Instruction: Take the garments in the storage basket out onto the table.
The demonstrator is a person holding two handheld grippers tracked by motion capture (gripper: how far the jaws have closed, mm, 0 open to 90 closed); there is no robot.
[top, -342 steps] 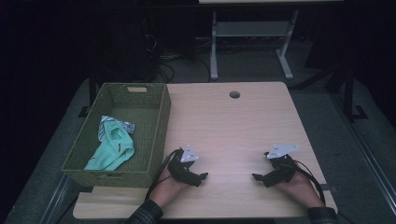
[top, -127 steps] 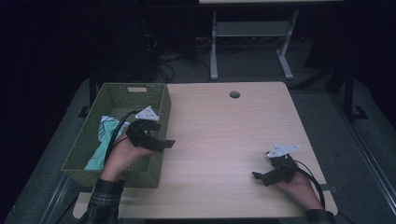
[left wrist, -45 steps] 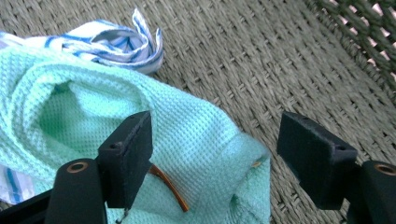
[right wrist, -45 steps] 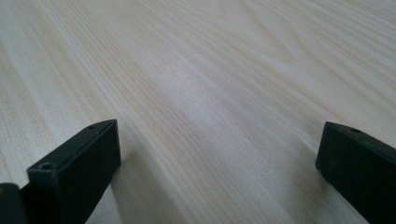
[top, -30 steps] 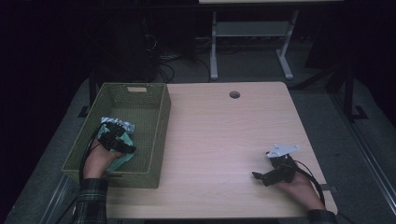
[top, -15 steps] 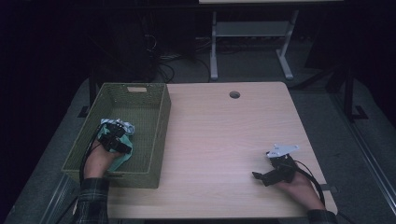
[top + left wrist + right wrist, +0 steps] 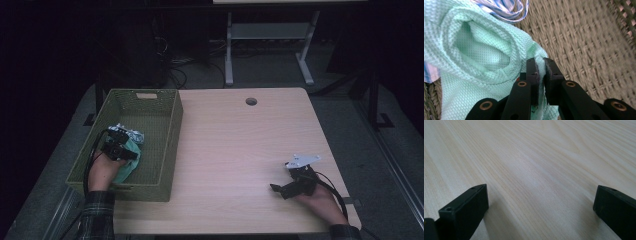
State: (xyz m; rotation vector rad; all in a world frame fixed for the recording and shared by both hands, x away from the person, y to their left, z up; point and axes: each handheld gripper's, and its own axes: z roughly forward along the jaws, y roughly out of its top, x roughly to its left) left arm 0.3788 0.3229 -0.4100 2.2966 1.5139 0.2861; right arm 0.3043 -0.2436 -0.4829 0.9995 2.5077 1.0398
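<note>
A mint green knit cloth (image 7: 474, 57) lies bunched in the olive woven basket (image 7: 165, 145) at the table's left. My left gripper (image 7: 541, 62) is down inside the basket (image 7: 586, 45); its jaws have just been closing and now pinch a fold of the green cloth (image 7: 129, 161). In the high view the left gripper (image 7: 118, 148) sits over the cloth. A blue and white striped cloth (image 7: 504, 8) lies beside the green one. My right gripper (image 7: 281, 190) rests on the wooden table (image 7: 240, 145) near the front right, jaws wide apart and empty (image 7: 540, 200).
The basket's walls rise around the left gripper. A round cable hole (image 7: 251, 101) is at the table's far edge. Beyond the table stand a white frame (image 7: 265, 40) and cables on the dark floor.
The left gripper's jaws have closed on the green cloth inside the basket. The left hand shifted only slightly. The right hand has stayed still.
</note>
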